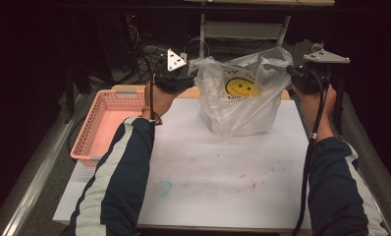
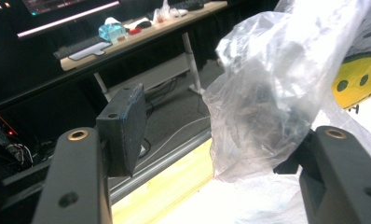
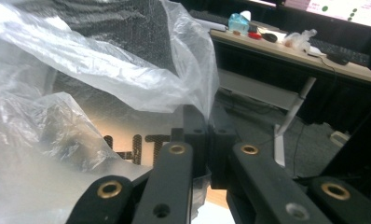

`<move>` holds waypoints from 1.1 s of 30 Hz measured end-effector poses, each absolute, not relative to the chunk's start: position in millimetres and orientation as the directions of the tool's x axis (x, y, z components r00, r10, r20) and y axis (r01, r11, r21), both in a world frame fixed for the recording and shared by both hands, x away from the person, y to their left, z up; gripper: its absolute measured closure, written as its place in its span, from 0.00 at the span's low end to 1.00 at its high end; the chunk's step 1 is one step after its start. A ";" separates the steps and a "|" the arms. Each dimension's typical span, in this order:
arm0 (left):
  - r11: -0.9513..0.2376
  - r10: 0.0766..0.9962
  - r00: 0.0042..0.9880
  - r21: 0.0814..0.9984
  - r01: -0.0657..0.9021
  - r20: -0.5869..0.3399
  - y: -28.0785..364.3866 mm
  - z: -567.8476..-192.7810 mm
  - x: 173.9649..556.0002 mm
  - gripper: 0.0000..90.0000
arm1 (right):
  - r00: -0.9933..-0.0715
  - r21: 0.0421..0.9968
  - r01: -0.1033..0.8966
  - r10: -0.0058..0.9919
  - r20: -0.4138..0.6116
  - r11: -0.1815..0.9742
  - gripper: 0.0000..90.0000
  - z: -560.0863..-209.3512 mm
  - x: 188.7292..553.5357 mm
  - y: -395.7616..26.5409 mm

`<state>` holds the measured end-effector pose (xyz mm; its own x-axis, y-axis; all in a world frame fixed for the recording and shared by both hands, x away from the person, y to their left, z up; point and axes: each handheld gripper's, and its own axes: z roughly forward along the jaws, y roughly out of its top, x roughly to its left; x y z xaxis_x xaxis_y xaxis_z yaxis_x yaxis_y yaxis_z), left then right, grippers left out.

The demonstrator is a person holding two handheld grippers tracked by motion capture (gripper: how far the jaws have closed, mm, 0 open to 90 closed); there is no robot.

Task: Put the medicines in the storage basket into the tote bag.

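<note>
A clear plastic bag (image 1: 240, 98) with a yellow smiley face stands at the back middle of the white table (image 1: 218, 167). My left gripper (image 1: 189, 74) is at the bag's left top corner. In the left gripper view it (image 2: 216, 140) is open, jaws wide apart, with crumpled bag film (image 2: 267, 93) between them against the right jaw. My right gripper (image 1: 293, 73) holds the bag's right top edge. In the right gripper view its (image 3: 207, 135) pads are pressed together with a fold of the bag (image 3: 127, 84) pinched between them.
A pink plastic basket (image 1: 93, 130) sits at the table's left edge. A wooden strip (image 2: 165, 186) runs along the far edge. Beyond it are floor cables (image 1: 144, 54) and a desk (image 3: 295, 51) with small items.
</note>
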<state>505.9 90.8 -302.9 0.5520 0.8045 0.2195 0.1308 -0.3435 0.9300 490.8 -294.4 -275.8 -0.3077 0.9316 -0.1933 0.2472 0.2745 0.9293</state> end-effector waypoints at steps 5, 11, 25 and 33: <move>-0.322 0.809 0.549 0.940 0.115 0.210 91.5 -296.6 498.2 0.37 | -0.306 0.928 0.247 0.931 -0.198 0.279 0.89 -277.4 487.8 -296.7; -0.297 0.813 0.549 0.949 0.104 0.193 97.4 -292.8 486.0 0.32 | -0.312 0.942 0.218 0.933 -0.179 0.254 0.57 -270.3 473.3 -298.9; -0.381 0.775 0.568 0.922 0.071 0.277 90.5 -294.5 465.4 0.61 | -0.362 0.937 0.169 0.903 -0.231 0.307 0.36 -239.2 436.7 -288.3; -0.431 0.804 0.503 0.894 0.125 0.317 95.5 -297.6 481.6 0.95 | -0.376 0.938 0.148 0.895 -0.239 0.313 0.33 -237.5 429.6 -290.2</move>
